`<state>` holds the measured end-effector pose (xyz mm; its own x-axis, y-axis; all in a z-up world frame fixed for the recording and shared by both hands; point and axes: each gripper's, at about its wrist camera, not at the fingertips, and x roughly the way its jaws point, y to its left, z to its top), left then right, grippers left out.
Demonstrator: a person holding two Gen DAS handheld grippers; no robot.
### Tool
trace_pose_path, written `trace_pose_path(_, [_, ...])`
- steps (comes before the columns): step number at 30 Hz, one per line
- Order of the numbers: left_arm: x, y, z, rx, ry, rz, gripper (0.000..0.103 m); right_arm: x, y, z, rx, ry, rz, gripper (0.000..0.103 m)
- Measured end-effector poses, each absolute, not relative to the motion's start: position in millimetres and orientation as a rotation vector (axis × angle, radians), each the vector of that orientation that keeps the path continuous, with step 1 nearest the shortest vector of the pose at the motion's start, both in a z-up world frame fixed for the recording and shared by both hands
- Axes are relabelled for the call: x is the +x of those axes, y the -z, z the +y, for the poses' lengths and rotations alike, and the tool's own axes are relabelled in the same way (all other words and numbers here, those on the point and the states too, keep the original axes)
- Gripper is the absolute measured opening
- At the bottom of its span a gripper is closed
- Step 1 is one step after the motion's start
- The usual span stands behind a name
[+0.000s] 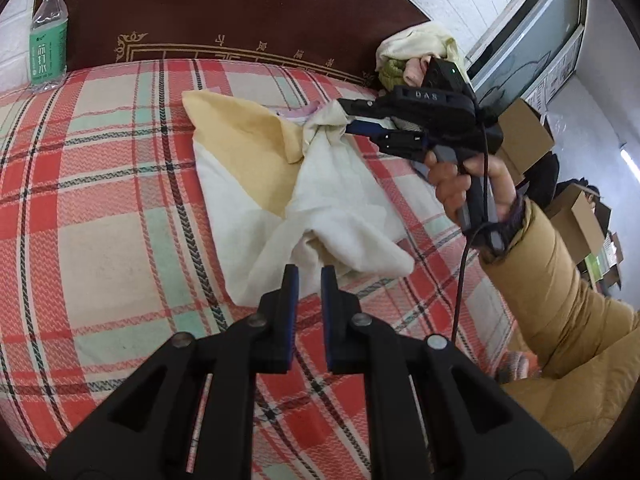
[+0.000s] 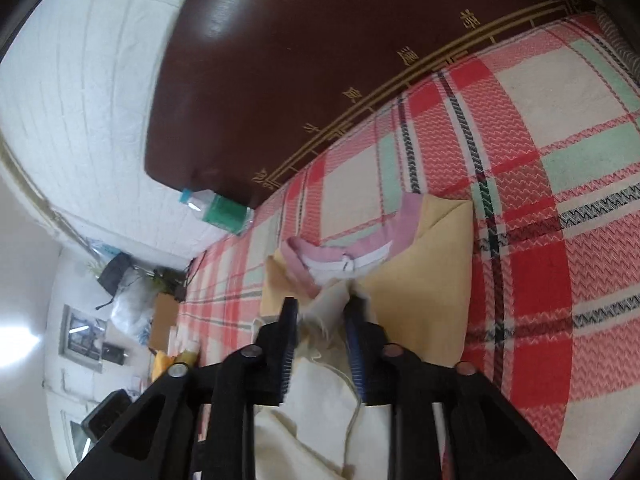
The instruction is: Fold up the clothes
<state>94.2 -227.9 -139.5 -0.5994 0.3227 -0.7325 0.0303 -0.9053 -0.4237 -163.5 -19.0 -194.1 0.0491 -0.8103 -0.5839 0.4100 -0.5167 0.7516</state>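
your two grippers work over a bed spread with a plaid blanket (image 1: 100,208) in red, cream, mint and black, and a cream and yellow garment (image 1: 280,184) lies crumpled on it near the middle, closer to the headboard end. its pink collar (image 2: 352,244) points toward the dark brown headboard (image 1: 224,12), which carries a gold border line. your left gripper (image 1: 308,276) hovers just above the near, cream end of the garment, its blue-padded fingers drawn in to a narrow slit with nothing between them; whether the tips touch the cloth you cannot tell. your right gripper (image 1: 352,116) reaches in from the right side of the bed at the garment's far end, where a bunched cream fold rises up to its fingers. in the right wrist view that fold sits between the right gripper's (image 2: 322,312) parted fingers, which stand partly apart and do not press on it. your right hand (image 1: 468,184) wraps the grey handle, a padded tan sleeve (image 1: 560,280) behind it, and a black cable (image 1: 464,264) hangs down from the gripper across the right side of the bed. a water bottle (image 1: 48,36) with a green label stands at the far left corner by the headboard. a heap of other clothes (image 1: 412,52) sits at the far right corner, directly behind the right gripper. cardboard boxes (image 1: 524,136) are stacked beyond the right edge of the bed.
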Motion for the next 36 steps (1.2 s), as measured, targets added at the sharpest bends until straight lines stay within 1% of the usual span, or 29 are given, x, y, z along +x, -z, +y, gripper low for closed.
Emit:
trace_pose_path(1, [93,141,-227,-1.319,-2.607,-0.574,0.011,-165,194,-18,1.379,1.651,-0.435,0.033])
trace_pose_path(2, [91,142,-226,-1.326,-2.614,-0.548,0.011,-165,193,-16,1.371,1.659,-0.435,0.041])
trace_pose_path(4, [90,142,-223,-1.333,-2.635,-0.479,0.011,-155,184,-3,1.313,1.651,-0.441,0.054])
trace_pose_path(6, [90,141,-221,-1.332,-2.658,-0.404,0.011,-134,169,14,1.231,1.639,-0.405,0.058])
trace_pose_path(10, [89,137,-221,-1.288,-2.649,-0.341,0.011,-62,153,40,1.087,1.589,-0.173,0.059])
trace_pose_path(14, [82,136,-217,-1.292,-2.639,-0.279,0.011,9,159,27,1.007,1.570,0.196,0.059])
trace_pose_path(16, [80,137,-216,-1.294,-2.638,-0.274,0.011,30,167,11,0.957,1.586,0.373,0.059])
trace_pose_path(17, [80,137,-216,-1.290,-2.638,-0.275,0.011,32,172,4,0.951,1.597,0.424,0.059])
trace_pose_path(18, [81,137,-216,-1.286,-2.640,-0.284,0.011,34,176,-4,0.944,1.606,0.475,0.056])
trace_pose_path(19, [82,136,-217,-1.286,-2.648,-0.289,0.017,34,180,-10,0.939,1.618,0.521,0.033])
trace_pose_path(20, [84,136,-218,-1.282,-2.657,-0.294,0.039,29,180,-15,0.941,1.634,0.540,0.007])
trace_pose_path(21, [87,135,-220,-1.269,-2.672,-0.300,0.056,22,176,-17,0.944,1.643,0.520,0.007])
trace_pose_path(22, [90,134,-222,-1.250,-2.690,-0.305,0.083,15,172,-20,0.941,1.650,0.501,0.007])
trace_pose_path(23, [94,131,-224,-1.212,-2.717,-0.305,0.088,8,164,-22,0.922,1.659,0.487,0.007])
trace_pose_path(28, [88,132,-226,-1.209,-2.693,-0.317,0.088,-16,117,-47,0.803,1.745,0.502,0.007])
trace_pose_path(31, [76,135,-221,-1.212,-2.674,-0.285,0.088,-29,105,-72,0.790,1.758,0.506,0.007])
trace_pose_path(33, [69,138,-213,-1.224,-2.658,-0.227,0.088,-35,101,-81,0.812,1.742,0.488,0.008])
trace_pose_path(34, [68,138,-207,-1.230,-2.656,-0.162,0.088,-36,102,-78,0.832,1.709,0.453,0.013])
trace_pose_path(36, [68,139,-200,-1.230,-2.645,-0.079,0.088,-37,104,-71,0.862,1.646,0.398,0.028])
